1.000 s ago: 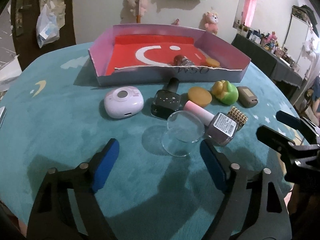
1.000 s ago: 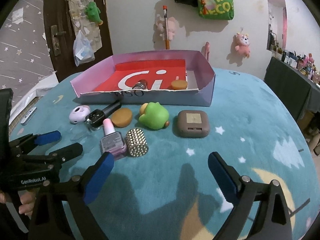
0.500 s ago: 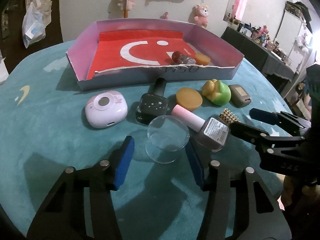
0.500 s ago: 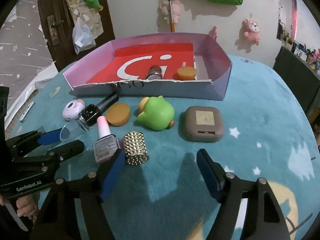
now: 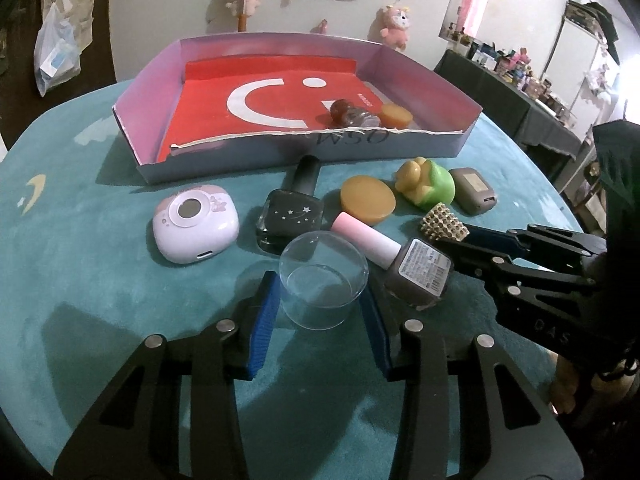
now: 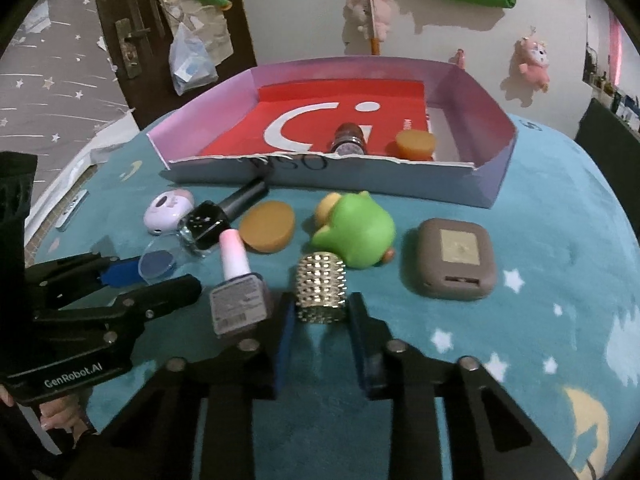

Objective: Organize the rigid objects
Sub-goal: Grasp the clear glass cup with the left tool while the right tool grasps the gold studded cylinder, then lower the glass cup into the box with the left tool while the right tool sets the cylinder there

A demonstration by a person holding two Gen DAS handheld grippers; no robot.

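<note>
My left gripper [image 5: 320, 304] is closing w/ the clear cup [image 5: 323, 283] between its pads, cup sitting on the teal cloth [image 5: 100, 272] nr the tray [image 5: 464, 144], & my right gripper [image 6: 320, 320] is clamped on the studded gold cylinder [image 6: 321, 286].

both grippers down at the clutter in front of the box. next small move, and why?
Probably lift both straight up, then carry toward the box. The right gripper is shut on the studded cylinder. The left gripper is closing around the clear cup, pads at its sides. The pink-capped bottle lies against the cup, so rise before moving sideways.
</note>
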